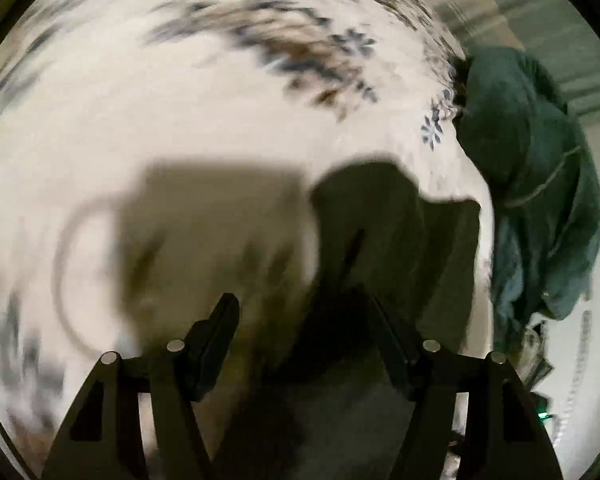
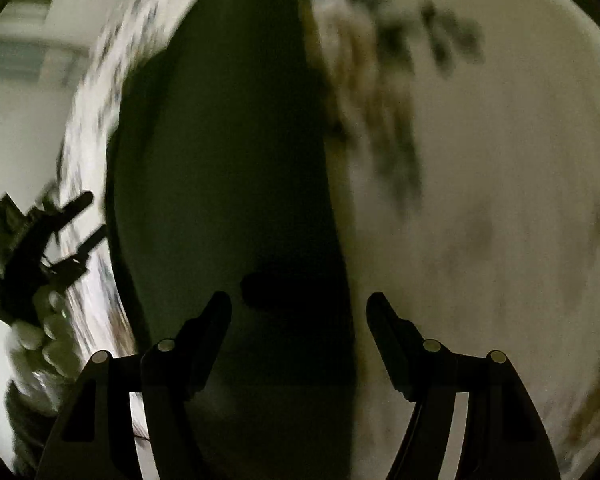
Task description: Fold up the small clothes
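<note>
White cloth with blurred blue and brown flowers covers the surface. A dark, flat garment fills the centre of the right view. Both the left gripper and right gripper are spread wide, holding nothing. A teal crumpled garment lies at the right edge of the left view.

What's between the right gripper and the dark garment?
Nothing visible. The open right gripper points straight at the dark garment lying on the flowered sheet. The frame is blurred, so contact can't be judged.

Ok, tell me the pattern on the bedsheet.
The bedsheet is white with dark blue flowers, sharpest in the left wrist view.
</note>
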A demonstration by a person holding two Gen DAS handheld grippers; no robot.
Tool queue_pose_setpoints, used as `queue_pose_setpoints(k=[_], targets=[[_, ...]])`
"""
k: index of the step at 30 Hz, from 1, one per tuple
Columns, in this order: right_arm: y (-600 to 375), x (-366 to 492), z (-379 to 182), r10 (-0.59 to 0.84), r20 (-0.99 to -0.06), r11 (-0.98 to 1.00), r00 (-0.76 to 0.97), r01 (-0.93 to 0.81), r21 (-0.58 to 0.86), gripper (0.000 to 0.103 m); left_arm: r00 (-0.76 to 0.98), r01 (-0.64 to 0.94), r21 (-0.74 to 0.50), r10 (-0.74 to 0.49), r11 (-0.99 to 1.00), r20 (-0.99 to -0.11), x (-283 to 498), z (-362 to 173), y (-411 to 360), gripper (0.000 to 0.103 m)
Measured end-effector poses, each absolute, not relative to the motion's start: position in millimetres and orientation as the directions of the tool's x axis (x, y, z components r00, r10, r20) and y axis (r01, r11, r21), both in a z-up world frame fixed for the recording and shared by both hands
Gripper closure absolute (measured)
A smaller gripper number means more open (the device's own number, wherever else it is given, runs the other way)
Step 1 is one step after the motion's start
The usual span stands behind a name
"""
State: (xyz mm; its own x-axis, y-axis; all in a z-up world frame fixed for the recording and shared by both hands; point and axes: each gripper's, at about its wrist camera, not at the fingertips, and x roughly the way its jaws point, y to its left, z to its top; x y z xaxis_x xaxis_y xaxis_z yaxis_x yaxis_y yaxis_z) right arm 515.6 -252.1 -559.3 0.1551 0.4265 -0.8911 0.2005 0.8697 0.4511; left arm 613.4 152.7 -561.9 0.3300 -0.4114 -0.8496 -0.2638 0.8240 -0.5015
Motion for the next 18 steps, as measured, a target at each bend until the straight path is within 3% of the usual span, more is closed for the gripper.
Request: queue_pose_setpoints(k=[2,3,4,5,6,9,16,18], targets=[[-264,554,-558,0.424,-0.884,0.860,0.197,0.219,0.462,0.031,0.322,-0.199,-0.478,-0.403,0.856,-0.857,660,-569,138,0.041],[-270,572,-560,0.443,-0.872,0.840,0.210,0.241,0.485,0.031,0.332,-0.164,-0.473,-0.403,0.865,-0.853,671,-571,131,0.054],[-278,587,-563,0.474,-0.852,0.813,0.222,0.261,0.521,0.031,0.346,-0.114,-0.452,-0.391,0.885,-0.853,682,-572,124,0.096],[-284,597,-564,0.496,-0.836,0.791,0.235,0.274,0.547,0.042,0.338,-0.082,-0.415,-0.366,0.906,-0.867,687,-573,119,0.100],[-290,605,-564,0.497,-0.832,0.785,0.248,0.280,0.552,0.068,0.340,-0.056,-0.386,-0.346,0.921,-0.874,686,-570,117,0.100],[-298,610,-557,0.416,-0.865,0.821,0.280,0.293,0.489,0.080,0.361,-0.060,-0.343,-0.300,0.937,-0.883,698,-572,124,0.100],[-289,603,-563,0.413,-0.869,0.802,0.272,0.343,0.489,0.078,0.322,-0.077,-0.369,-0.327,0.926,-0.889,696,-579,127,0.095],[-273,600,-560,0.424,-0.872,0.806,0.243,0.337,0.486,0.060,0.317,-0.103,-0.398,-0.349,0.912,-0.882,690,-570,131,0.095]])
